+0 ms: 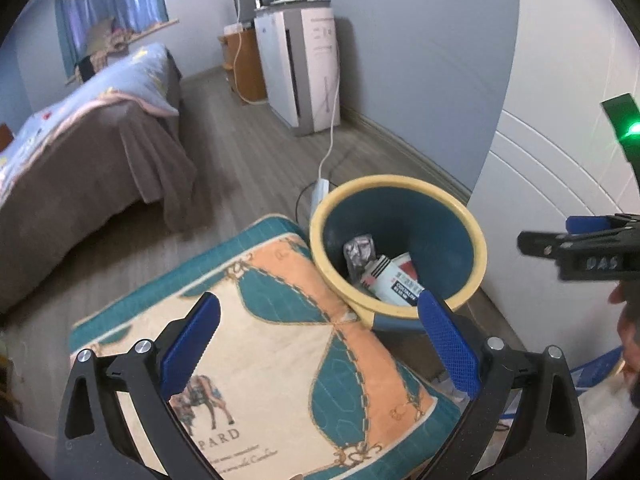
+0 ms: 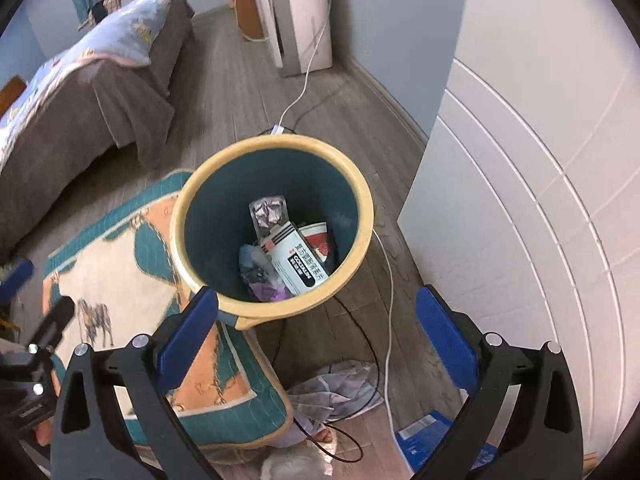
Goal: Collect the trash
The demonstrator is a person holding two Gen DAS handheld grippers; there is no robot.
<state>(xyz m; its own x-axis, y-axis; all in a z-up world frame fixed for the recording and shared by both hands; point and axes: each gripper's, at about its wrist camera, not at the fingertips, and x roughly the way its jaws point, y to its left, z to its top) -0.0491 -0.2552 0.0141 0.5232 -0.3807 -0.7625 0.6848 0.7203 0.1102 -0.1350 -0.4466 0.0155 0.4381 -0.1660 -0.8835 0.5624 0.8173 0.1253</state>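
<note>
Both my grippers, left [image 1: 318,334] and right [image 2: 316,330], gape empty near the bin [image 2: 362,184]; inside, a box [image 2: 298,262] with blurred black lettering; cushion [image 1: 256,360] reads "PARD".

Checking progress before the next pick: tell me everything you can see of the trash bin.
The trash bin is a round, seemingly plastic bucket, teal inside with a pale yellow rim. It stands upright and open on the wood floor, against the patterned cushion, near the white wardrobe. Inside lie a white box, a crumpled foil wrapper, and purple scraps. Neither gripper touches it.
</note>
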